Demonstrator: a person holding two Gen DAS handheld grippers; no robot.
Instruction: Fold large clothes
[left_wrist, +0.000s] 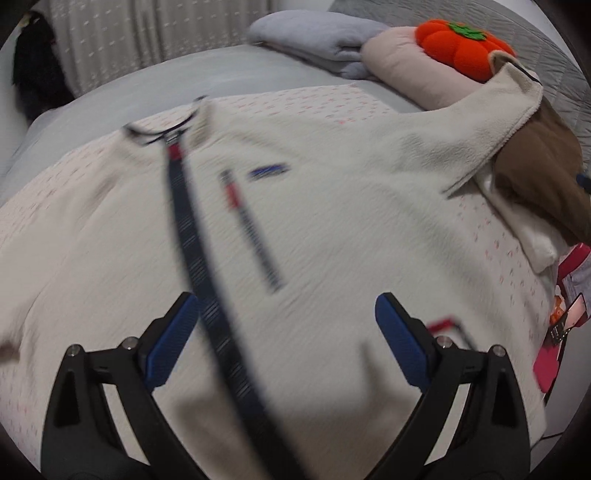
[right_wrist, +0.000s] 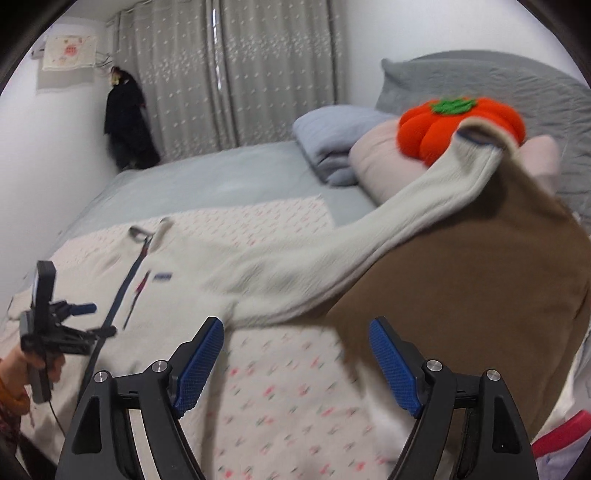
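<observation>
White fleece jacket spread flat on a bed, both grippers empty.

From the left wrist, the white fleece jacket (left_wrist: 314, 229) lies front up on a spotted sheet (left_wrist: 495, 258), its dark zipper (left_wrist: 192, 236) running between the wide-spread jaws of the left gripper (left_wrist: 284, 339), which pinch nothing. From the right wrist, one sleeve (right_wrist: 424, 206) lies up over a brown cloth (right_wrist: 480, 280) toward an orange pumpkin cushion (right_wrist: 428, 125). The right gripper (right_wrist: 295, 362) hangs spread and empty above the sheet, near the jacket's edge.
</observation>
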